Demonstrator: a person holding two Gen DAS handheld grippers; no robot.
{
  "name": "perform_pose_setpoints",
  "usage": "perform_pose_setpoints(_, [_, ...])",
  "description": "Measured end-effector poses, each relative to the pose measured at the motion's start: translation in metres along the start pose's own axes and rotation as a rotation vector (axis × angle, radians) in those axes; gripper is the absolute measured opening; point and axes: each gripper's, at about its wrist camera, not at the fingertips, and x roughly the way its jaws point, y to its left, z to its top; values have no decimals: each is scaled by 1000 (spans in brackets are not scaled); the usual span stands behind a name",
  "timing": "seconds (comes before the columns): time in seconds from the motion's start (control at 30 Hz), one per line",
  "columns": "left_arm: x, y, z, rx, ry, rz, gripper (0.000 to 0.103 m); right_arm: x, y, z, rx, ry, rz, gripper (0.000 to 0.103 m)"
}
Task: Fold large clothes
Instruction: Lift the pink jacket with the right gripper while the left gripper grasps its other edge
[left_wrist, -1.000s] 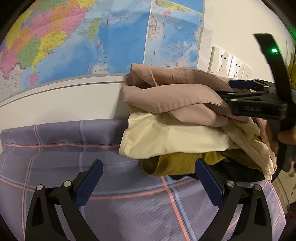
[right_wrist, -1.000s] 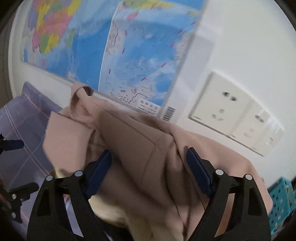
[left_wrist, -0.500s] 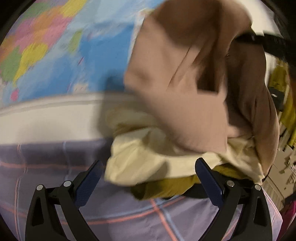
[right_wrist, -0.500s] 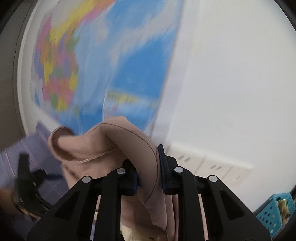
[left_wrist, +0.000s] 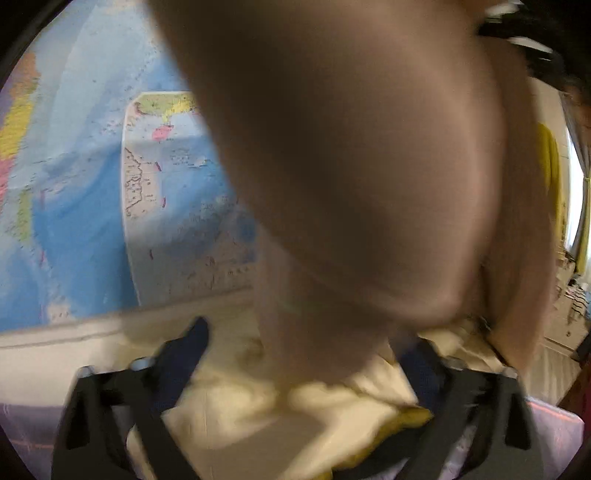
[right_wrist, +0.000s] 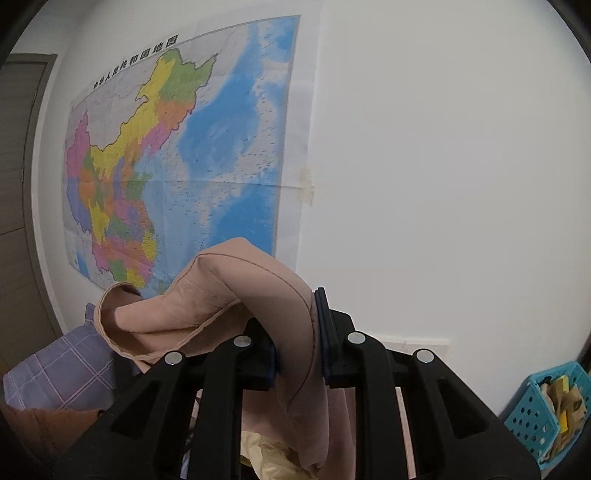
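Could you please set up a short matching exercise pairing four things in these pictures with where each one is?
Things:
1. dusty-pink fabric garment
2. turquoise perforated plastic basket
3. colourful paper wall map
4. lilac checked cloth

Places:
A. lower right corner of the right wrist view
B. taped to the white wall
C. clamped in the right tongs
D. lower left, below the map

Pairs: 1-C, 2-A, 3-B, 4-D

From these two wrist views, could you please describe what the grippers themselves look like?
Both are alike: the right gripper has black plastic fingers with triangular cut-outs, round silver pins at the joints and dark blue pads at the tips. The left gripper, though blurred, shows the same black fingers and dark blue pads. No cables or sleeves are visible.
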Motion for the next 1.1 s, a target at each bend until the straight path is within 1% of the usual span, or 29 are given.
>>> perform_pose_setpoints(0.03, [12, 3, 2, -5, 18, -4, 37, -3, -2, -1, 4, -6, -3, 18])
perform_pose_setpoints(0.07, [18, 5, 4, -19, 42, -17, 13, -7, -6, -2, 13, -7, -5, 18])
perform_pose_setpoints(0.1, [24, 9, 7, -50, 62, -55, 10, -10, -9, -4, 15, -8, -8, 18])
perform_pose_setpoints(0.13, [23, 11, 12, -74, 54, -61, 9, -15, -13, -5, 21, -15, -23, 17])
perform_pose_setpoints(0.2, [12, 6, 27, -66, 18, -58, 8, -29, -20, -1, 41, -43, -40, 17])
perform_pose_setpoints(0.3, [-27, -2, 68, -52, -101, -75, 7, -74, -29, 17, 75, -152, -37, 16])
perform_pose_setpoints(0.33, [-46, -7, 87, -39, -151, -71, 7, -95, -30, 26, 75, -192, -34, 16])
perform_pose_setpoints(0.37, [-60, -9, 98, -33, -186, -70, 7, -117, -27, 36, 71, -241, -44, 16])
perform_pose_setpoints(0.4, [-89, -13, 120, -24, -254, -73, 7, -139, -24, 45, 62, -281, -46, 16])
perform_pose_setpoints(0.43, [-107, -14, 133, -22, -288, -70, 7, -153, -22, 52, 58, -303, -40, 16])
perform_pose_setpoints(0.47, [-131, -14, 148, -16, -320, -68, 7, -179, -14, 63, 41, -337, -46, 16])
perform_pose_setpoints(0.5, [-148, -14, 156, -8, -346, -63, 7, -197, -8, 69, 25, -355, -52, 16])
perform_pose_setpoints(0.57, [-201, -13, 173, 29, -397, -16, 8, -226, 3, 76, 16, -365, -41, 16])
perform_pose_setpoints(0.63, [-244, -13, 177, 61, -422, 23, 8, -245, 12, 76, 11, -365, -22, 16])
perform_pose_setpoints(0.67, [-274, -12, 177, 89, -424, 61, 9, -257, 18, 72, 18, -362, 7, 16])
perform_pose_setpoints(0.73, [-320, -15, 175, 112, -422, 105, 9, -269, 30, 63, 22, -352, 67, 16])
perform_pose_setpoints(0.8, [-363, -22, 168, 135, -397, 154, 9, -277, 42, 49, 38, -338, 137, 17])
perform_pose_setpoints(0.83, [-385, -29, 165, 145, -373, 179, 9, -279, 49, 42, 48, -328, 183, 17])
perform_pose_setpoints(0.87, [-413, -32, 156, 163, -345, 203, 9, -285, 57, 33, 62, -321, 248, 17])
perform_pose_setpoints(0.9, [-423, -31, 145, 178, -335, 225, 9, -290, 64, 29, 62, -321, 283, 17])
perform_pose_setpoints(0.93, [-442, -34, 135, 200, -317, 277, 9, -295, 73, 23, 65, -322, 327, 17])
perform_pose_setpoints(1.0, [-466, -45, 128, 223, -270, 347, 9, -296, 90, 15, 53, -318, 378, 17])
perform_pose_setpoints(1.03, [-469, -46, 123, 232, -251, 377, 9, -293, 97, 13, 47, -312, 386, 18])
perform_pose_setpoints(1.07, [-471, -42, 117, 242, -219, 418, 9, -280, 105, 9, 46, -285, 397, 18])
perform_pose_setpoints(1.1, [-465, -33, 115, 236, -189, 443, 10, -267, 108, 7, 58, -261, 410, 18])
